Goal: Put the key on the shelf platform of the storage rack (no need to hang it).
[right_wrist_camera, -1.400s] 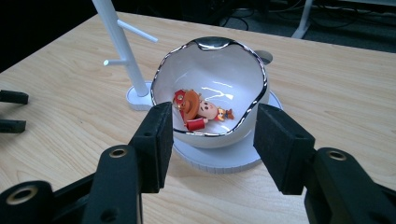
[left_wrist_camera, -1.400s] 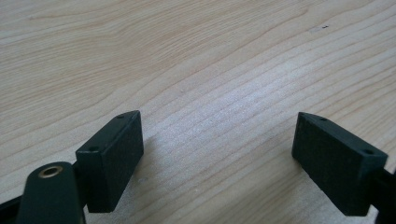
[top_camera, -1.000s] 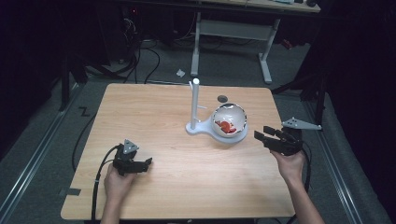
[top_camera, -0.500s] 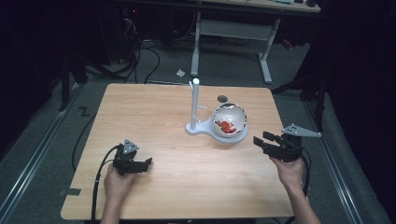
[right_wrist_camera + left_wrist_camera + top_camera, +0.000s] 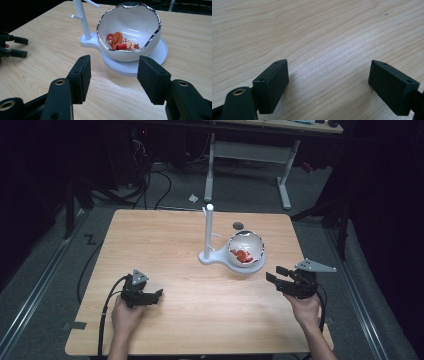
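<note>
Wooden table (image 5: 170,245), unlabelled white bowl (image 5: 130,37)

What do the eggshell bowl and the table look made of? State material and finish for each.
Eggshell bowl: likely glazed ceramic, possibly glossy plastic; white, sharp light streaks inside, silvery mirror-like jagged rim.
Table: light wood or wood-look laminate; visible grain lines, soft matte sheen.

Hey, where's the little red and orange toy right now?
The toy lies inside the white egg-shaped bowl on the table's right half, beside the white stand, ahead of the open right gripper.
</note>
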{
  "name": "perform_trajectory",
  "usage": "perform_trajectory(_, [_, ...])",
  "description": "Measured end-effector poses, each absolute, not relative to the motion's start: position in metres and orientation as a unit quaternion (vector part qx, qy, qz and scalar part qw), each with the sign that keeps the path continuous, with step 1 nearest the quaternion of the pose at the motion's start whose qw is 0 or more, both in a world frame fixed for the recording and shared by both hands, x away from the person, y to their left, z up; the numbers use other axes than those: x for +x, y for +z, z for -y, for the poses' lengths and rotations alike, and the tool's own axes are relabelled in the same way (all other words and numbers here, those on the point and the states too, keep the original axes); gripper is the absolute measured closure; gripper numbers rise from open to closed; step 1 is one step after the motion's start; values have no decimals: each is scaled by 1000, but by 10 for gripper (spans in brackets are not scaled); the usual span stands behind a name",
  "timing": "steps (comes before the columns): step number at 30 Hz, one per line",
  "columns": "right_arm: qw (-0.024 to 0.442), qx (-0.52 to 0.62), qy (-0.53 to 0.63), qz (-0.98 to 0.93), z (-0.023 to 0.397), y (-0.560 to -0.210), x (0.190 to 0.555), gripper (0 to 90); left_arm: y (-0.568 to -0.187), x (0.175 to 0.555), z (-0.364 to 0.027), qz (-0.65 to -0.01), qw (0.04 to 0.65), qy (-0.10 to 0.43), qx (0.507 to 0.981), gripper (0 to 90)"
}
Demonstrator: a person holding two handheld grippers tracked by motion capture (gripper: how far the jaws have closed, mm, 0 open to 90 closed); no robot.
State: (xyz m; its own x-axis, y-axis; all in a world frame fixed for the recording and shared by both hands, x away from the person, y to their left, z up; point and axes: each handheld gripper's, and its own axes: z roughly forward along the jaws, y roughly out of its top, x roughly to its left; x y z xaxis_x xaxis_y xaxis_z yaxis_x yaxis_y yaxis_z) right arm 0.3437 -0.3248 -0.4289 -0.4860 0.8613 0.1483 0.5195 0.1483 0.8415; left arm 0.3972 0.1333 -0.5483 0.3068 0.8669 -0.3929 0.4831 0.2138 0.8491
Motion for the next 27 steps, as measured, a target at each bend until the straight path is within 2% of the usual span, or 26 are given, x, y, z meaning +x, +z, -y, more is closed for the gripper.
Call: perform_trajectory(27, [180,455,438,-754,298,-456,345,430,-548,397,-133,-561,540,178,601,168])
